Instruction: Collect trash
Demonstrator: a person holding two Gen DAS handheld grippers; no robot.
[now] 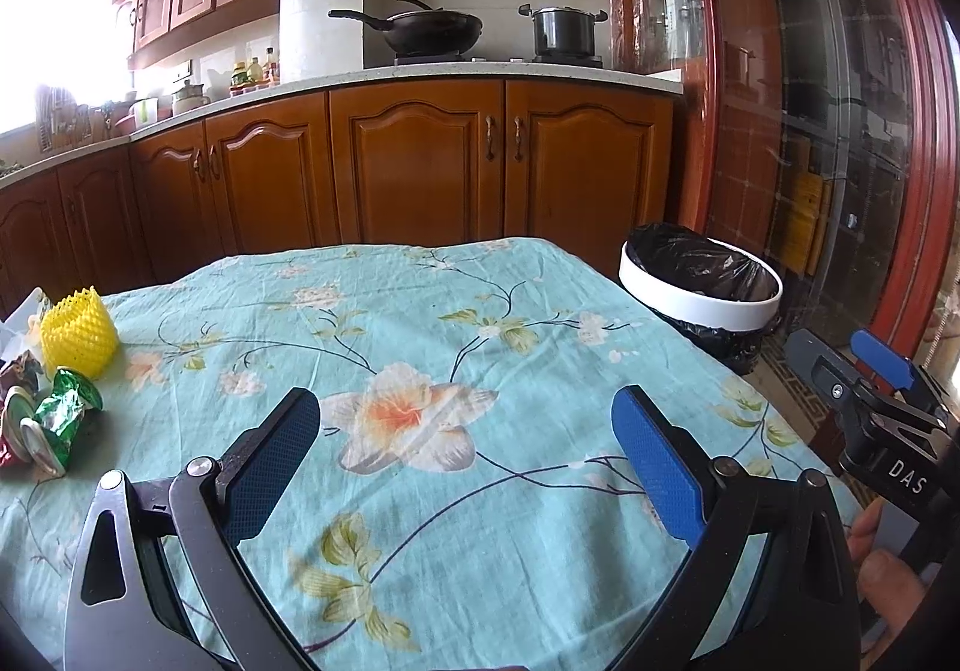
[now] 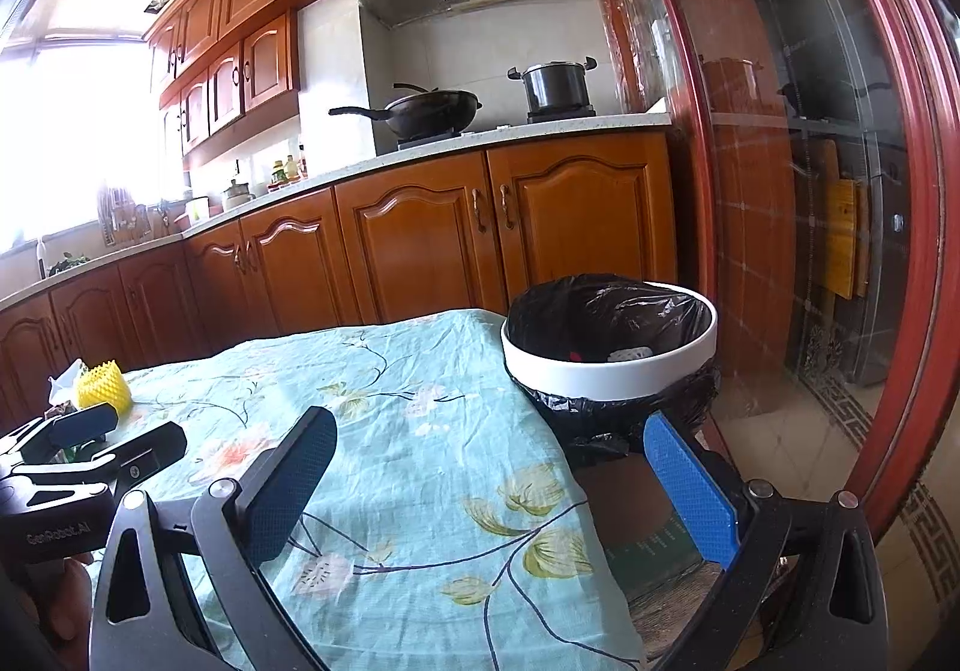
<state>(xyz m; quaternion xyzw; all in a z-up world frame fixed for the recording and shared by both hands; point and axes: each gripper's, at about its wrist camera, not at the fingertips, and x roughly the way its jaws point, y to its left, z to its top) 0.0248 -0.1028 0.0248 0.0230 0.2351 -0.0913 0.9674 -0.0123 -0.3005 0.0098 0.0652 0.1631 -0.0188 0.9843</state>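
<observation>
A yellow foam net sits at the table's far left, with a green foil wrapper and other crumpled wrappers just in front of it. My left gripper hangs open over the floral cloth, empty, well to the right of that trash. A white-rimmed bin lined with a black bag stands off the table's right corner; a few scraps lie inside it. My right gripper is open and empty near that corner, short of the bin. The yellow net also shows far left in the right wrist view.
The table wears a light blue flowered cloth. Wooden cabinets and a counter with a wok and a pot run behind. A glass door with a red frame stands right. A hand holds the right gripper.
</observation>
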